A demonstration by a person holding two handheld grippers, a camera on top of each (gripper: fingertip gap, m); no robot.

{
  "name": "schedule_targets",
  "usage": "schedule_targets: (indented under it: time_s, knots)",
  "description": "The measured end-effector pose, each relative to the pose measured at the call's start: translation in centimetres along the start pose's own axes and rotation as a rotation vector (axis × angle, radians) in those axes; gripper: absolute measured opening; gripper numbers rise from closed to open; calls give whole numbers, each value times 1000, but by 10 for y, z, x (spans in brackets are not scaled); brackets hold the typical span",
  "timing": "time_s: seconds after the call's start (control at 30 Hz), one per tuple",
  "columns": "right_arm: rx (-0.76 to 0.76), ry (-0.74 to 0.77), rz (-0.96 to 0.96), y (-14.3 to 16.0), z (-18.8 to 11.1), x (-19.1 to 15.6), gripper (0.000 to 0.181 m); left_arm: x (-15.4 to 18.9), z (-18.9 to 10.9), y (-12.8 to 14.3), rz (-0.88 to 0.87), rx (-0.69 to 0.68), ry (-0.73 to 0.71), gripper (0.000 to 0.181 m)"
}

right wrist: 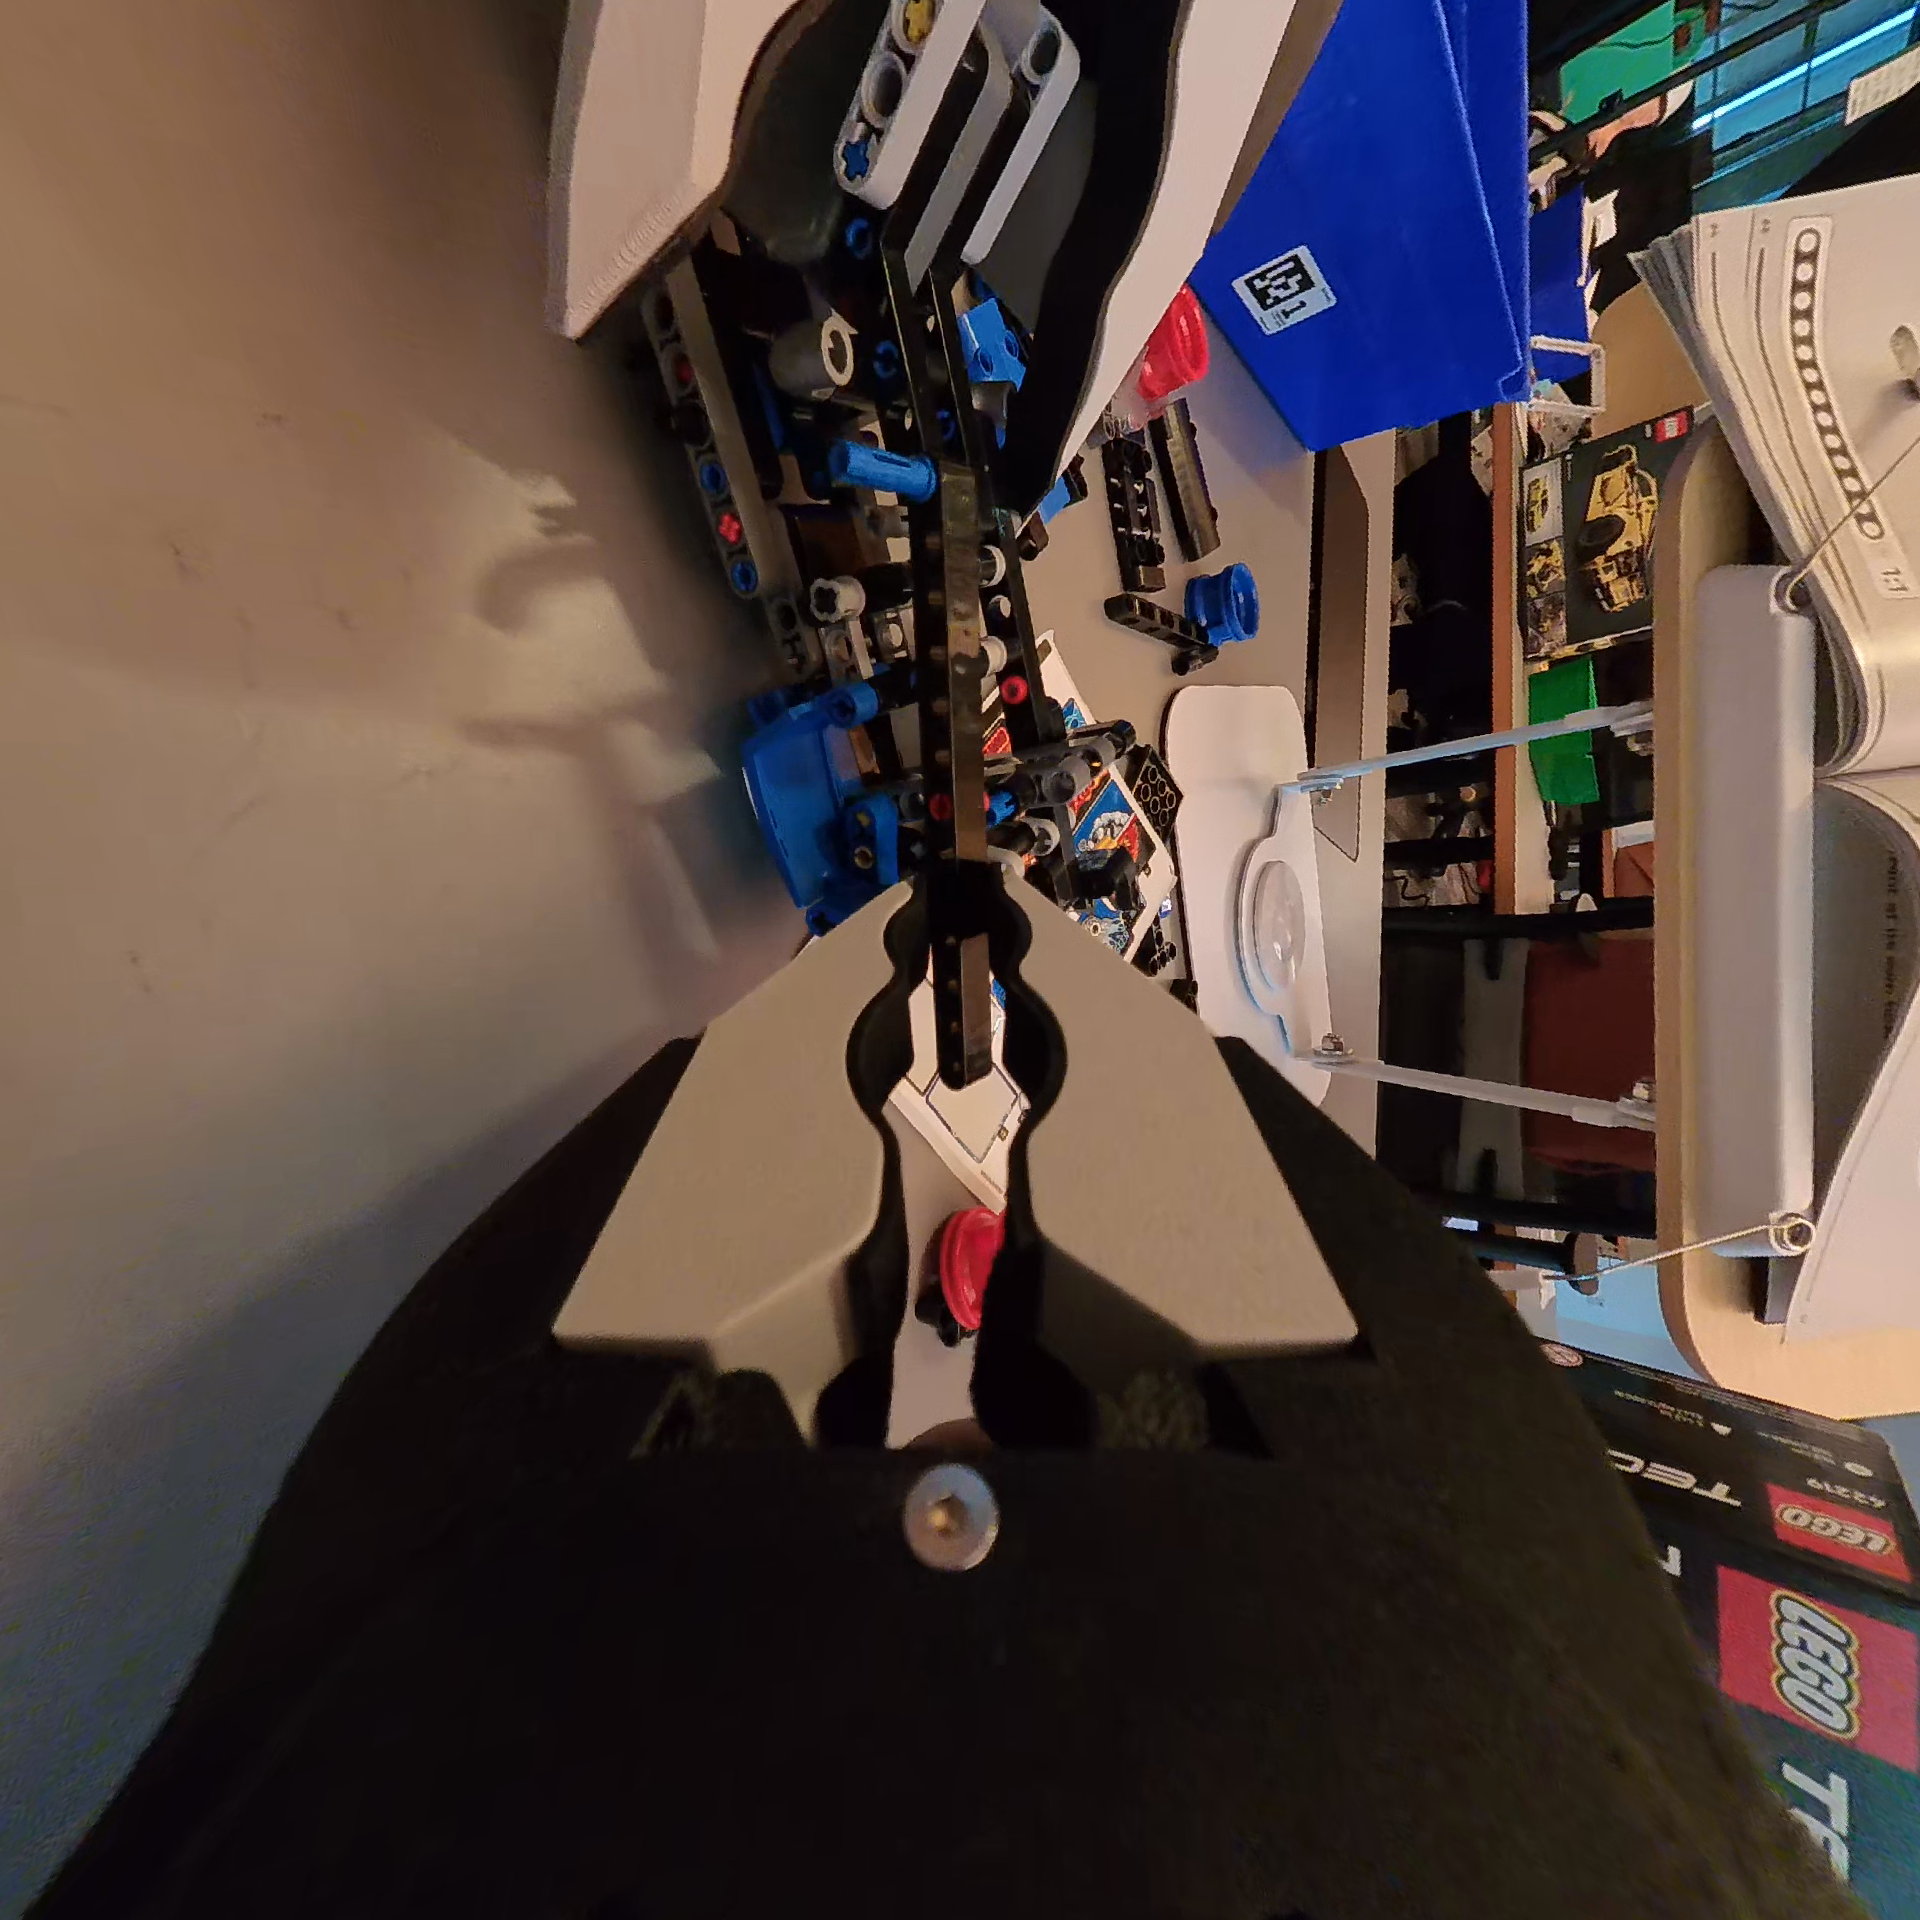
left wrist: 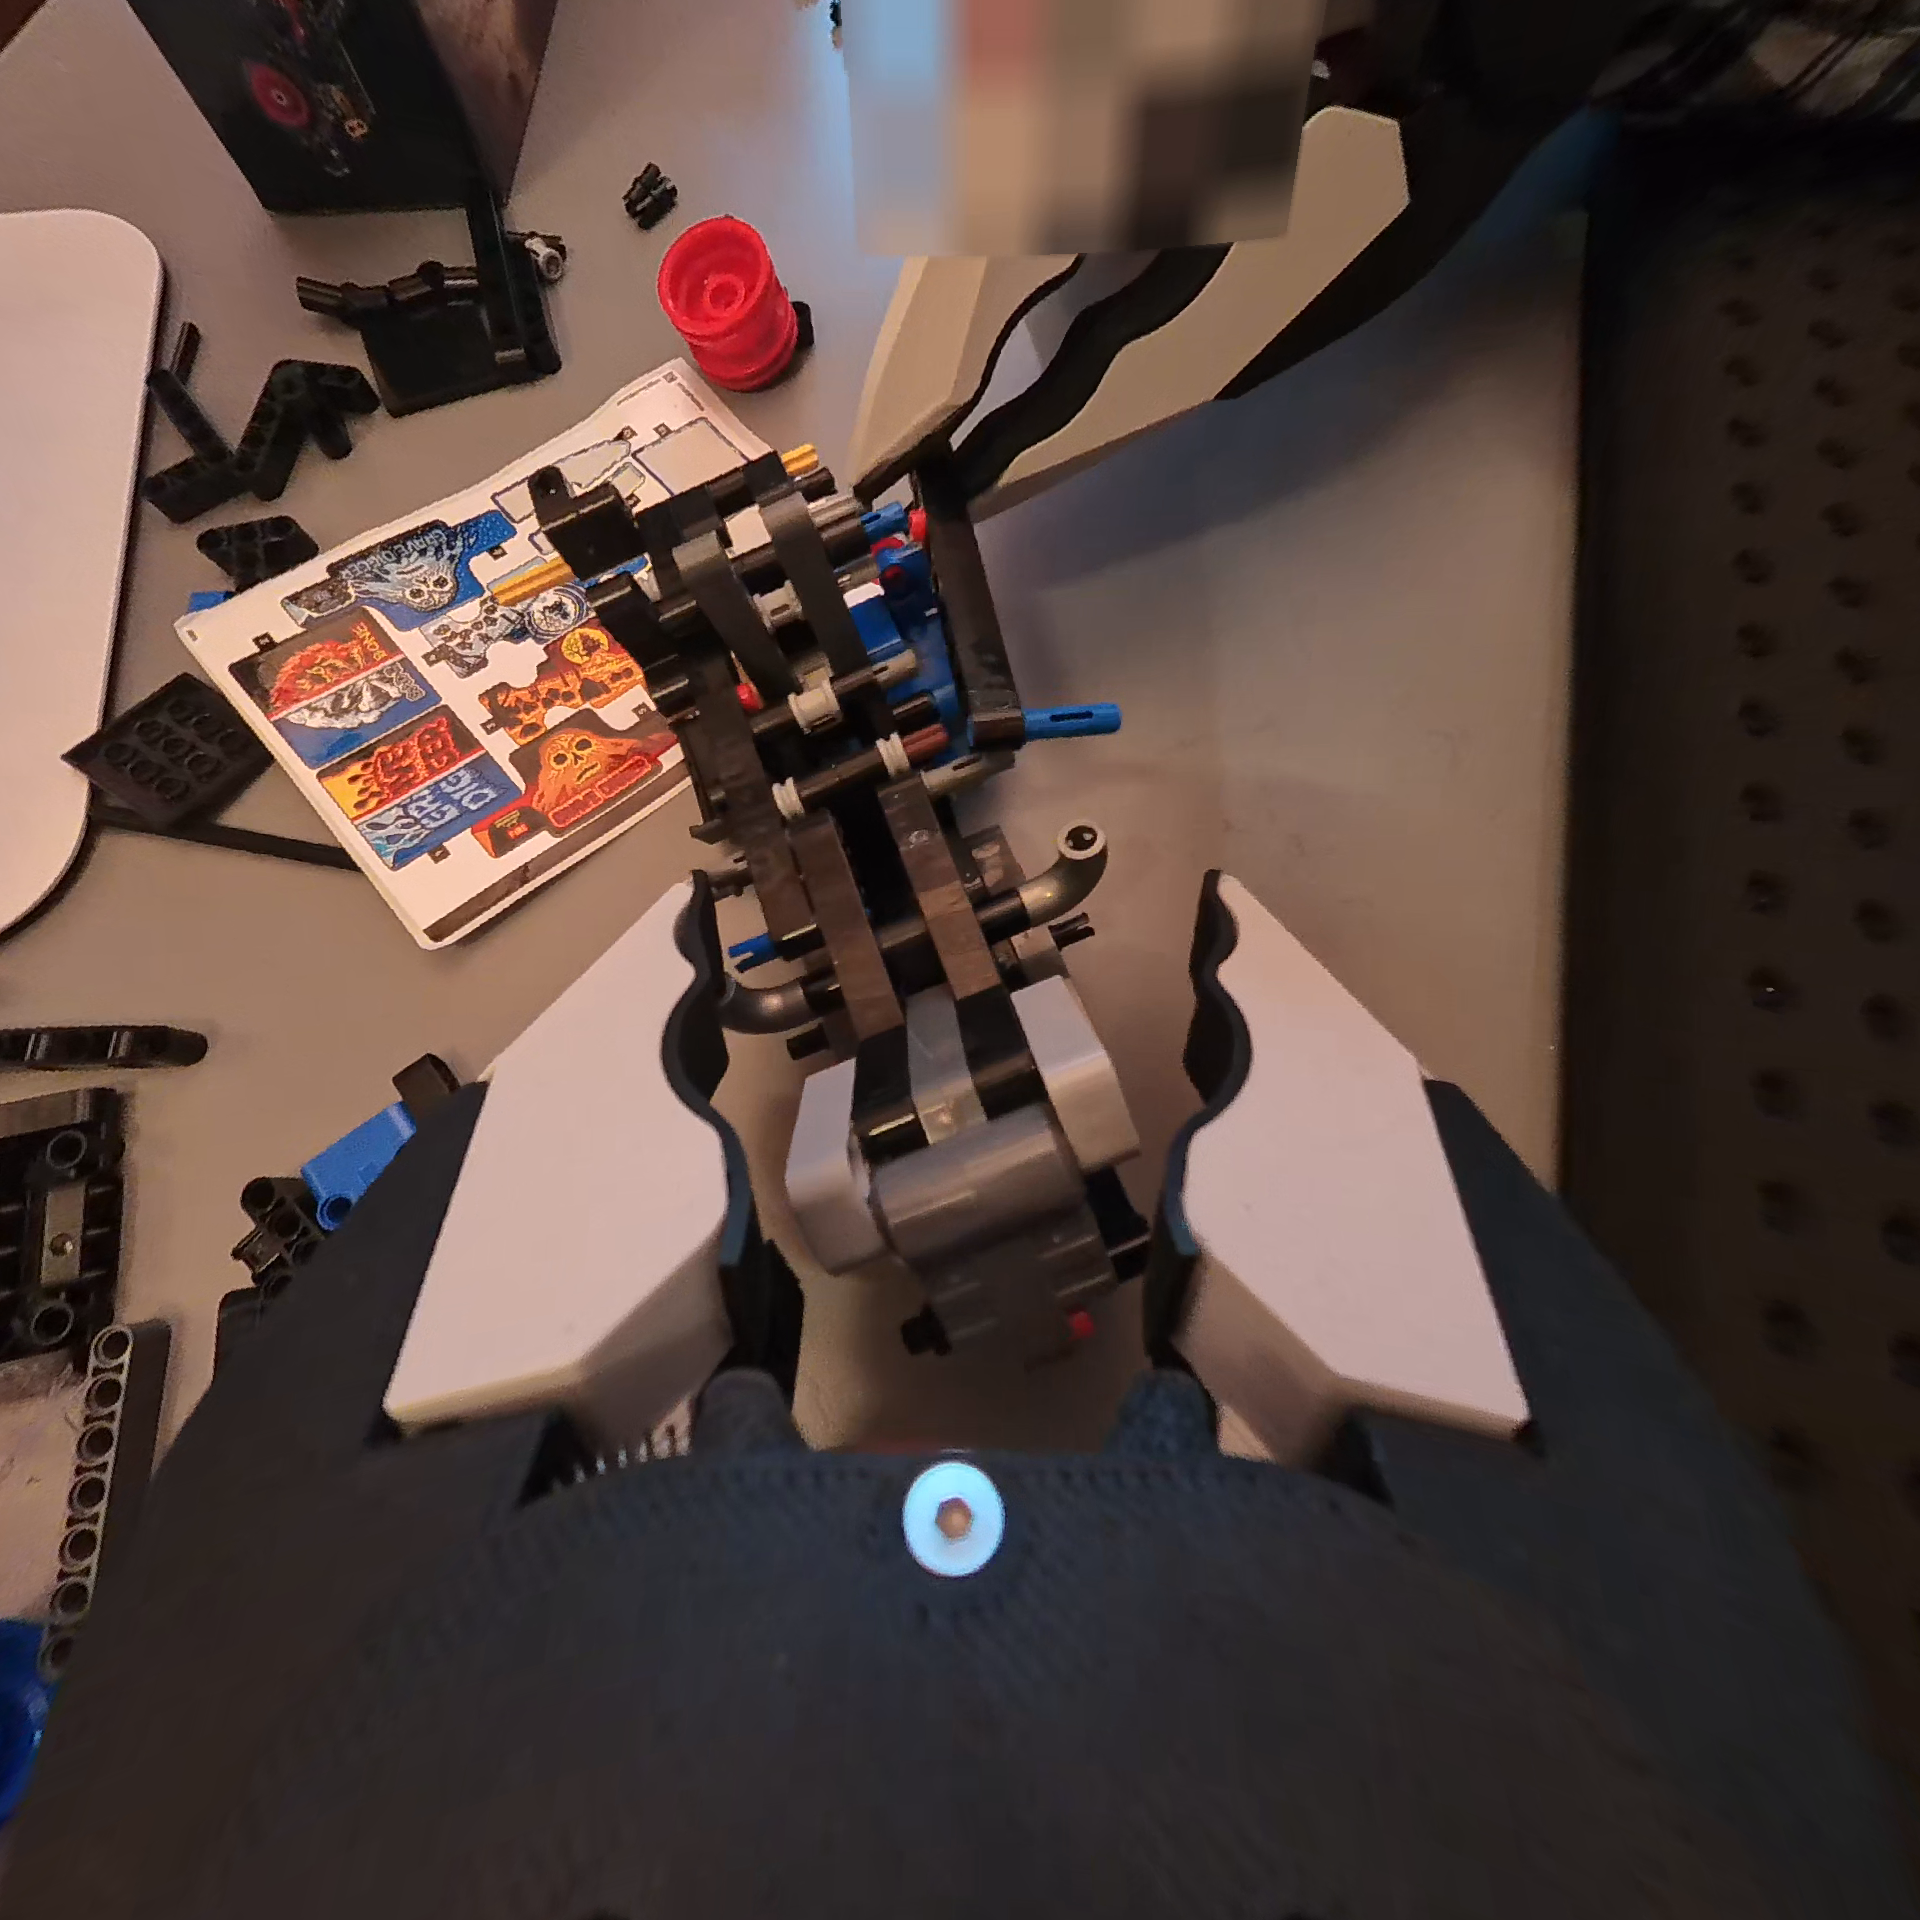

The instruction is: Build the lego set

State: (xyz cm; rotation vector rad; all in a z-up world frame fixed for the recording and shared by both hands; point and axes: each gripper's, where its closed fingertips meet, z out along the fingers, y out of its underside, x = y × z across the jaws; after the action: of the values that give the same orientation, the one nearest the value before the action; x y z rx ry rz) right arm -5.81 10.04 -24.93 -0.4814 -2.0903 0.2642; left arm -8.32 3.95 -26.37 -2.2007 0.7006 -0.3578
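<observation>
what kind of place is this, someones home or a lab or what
Probably a workshop or lab bench set up for model building, not a home. Loose black beams and a sticker sheet lie on a grey table, and an instruction booklet sits on a stand, with shelving behind.

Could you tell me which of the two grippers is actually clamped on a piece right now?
The right gripper: its fingers pinch a long black beam. The left gripper stands open around the chassis.
</observation>
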Motion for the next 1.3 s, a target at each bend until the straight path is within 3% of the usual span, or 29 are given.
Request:
schedule_targets:
  time_s: [0.7, 1.3]
  knots:
    - [38, -65, -109, -8, -7, -15, 8, -2, 2, 0, 7, -4, -13, 89]
    - [48, 52, -235, -17, -15, -21, 8, 0, 4, 0, 21, -9, -12, 90]
